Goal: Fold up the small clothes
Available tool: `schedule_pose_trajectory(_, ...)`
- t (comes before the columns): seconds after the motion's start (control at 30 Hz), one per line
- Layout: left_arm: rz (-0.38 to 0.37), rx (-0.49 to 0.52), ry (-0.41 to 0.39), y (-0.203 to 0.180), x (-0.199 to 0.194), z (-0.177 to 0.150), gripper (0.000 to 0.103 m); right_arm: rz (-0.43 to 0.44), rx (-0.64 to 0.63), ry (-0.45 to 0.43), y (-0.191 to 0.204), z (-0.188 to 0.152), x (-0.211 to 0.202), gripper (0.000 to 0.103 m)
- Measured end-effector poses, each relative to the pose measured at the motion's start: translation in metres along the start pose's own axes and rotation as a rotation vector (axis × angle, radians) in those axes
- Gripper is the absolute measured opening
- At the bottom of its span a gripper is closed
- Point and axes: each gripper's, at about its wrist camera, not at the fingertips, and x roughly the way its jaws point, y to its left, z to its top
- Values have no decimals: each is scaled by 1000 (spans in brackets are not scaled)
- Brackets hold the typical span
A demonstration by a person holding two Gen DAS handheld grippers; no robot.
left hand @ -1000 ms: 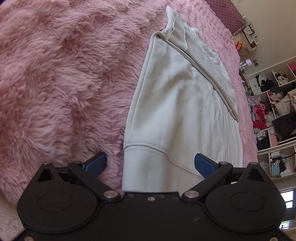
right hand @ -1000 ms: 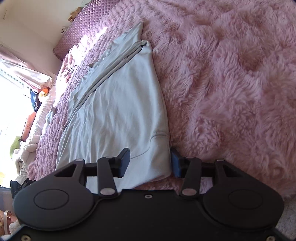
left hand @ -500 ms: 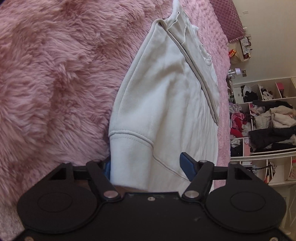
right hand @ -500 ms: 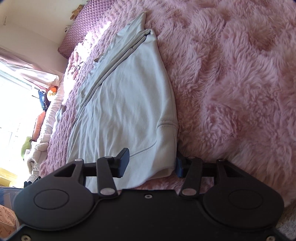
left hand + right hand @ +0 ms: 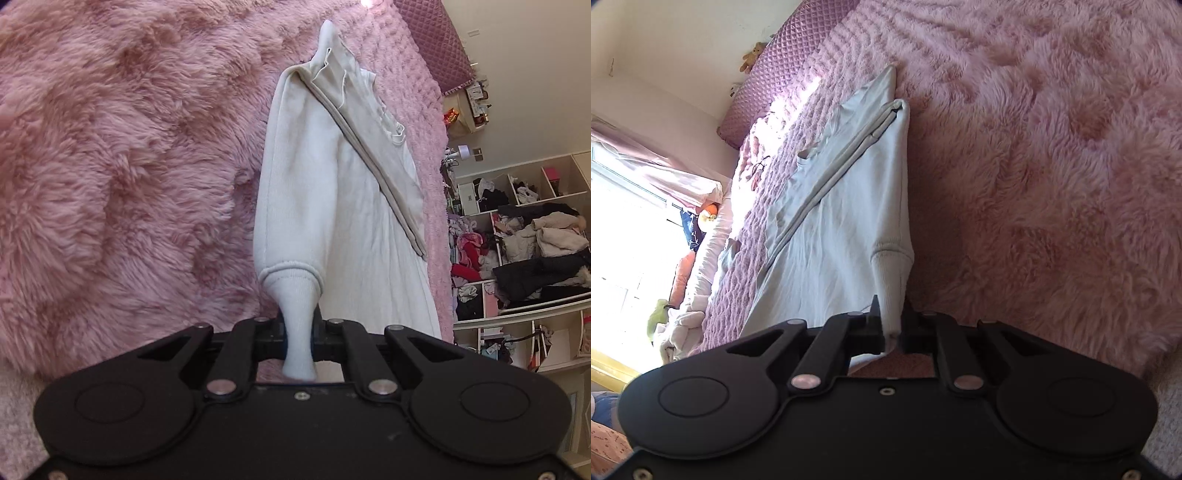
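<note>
Your left gripper [image 5: 298, 334] is clamped on the ribbed hem of the cream sweatshirt [image 5: 332, 206], the cloth bunched into a narrow neck between the closed jaws. Your right gripper [image 5: 894, 328] is pinched on the same garment's ribbed hem [image 5: 892, 280] at its other corner. The sweatshirt lies lengthwise away from you on the fluffy pink blanket [image 5: 122, 166], with a folded sleeve [image 5: 373, 147] running diagonally across its top.

Only the left view shows the open white shelves [image 5: 517, 258] at the right, crammed with heaped clothes, and a small lamp [image 5: 463, 150] near them. Only the right view shows the bright window [image 5: 631, 236] with a pink curtain [image 5: 653, 170], a teddy bear [image 5: 750, 56] up by the wall, and bundled bedding [image 5: 683, 328] along the bed's far edge. Both views catch the quilted purple headboard [image 5: 783, 62]. Each gripper's black body hides the blanket's nearest stretch.
</note>
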Motion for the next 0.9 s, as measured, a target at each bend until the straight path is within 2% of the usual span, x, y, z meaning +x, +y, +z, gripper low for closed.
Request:
schedule_pose_trajectory(0.13, -3, -8, 8, 16, -14, -19, 6, -31, 19, 50, -8, -16, -7, 6)
schedule_pose_trajectory(0.3, 39, -45, 60, 42, 5, -37, 6, -78, 132, 100, -38, -30, 4, 6)
schedule_pose_trajectory(0.37, 30, -48, 45, 40, 5, -35, 6, -80, 135, 100, -36, -28, 6, 6)
schedule_pose_trajectory(0.47, 19, 6, 11, 18, 0, -23, 6, -69, 105, 91, -21, -15, 6, 6)
schedule_pose_trajectory(0.6, -45, 97, -32, -27, 2, 15, 6, -15, 87, 37, 2, 25, 11, 7)
schedule_pose_trajectory(0.67, -74, 150, -51, -54, 10, 43, 6, 25, 67, -1, 16, 59, 22, 7)
schedule_pose_trajectory(0.9, -71, 355, -149, -160, 77, 187, 6, 68, -28, -143, 64, 203, 98, 7)
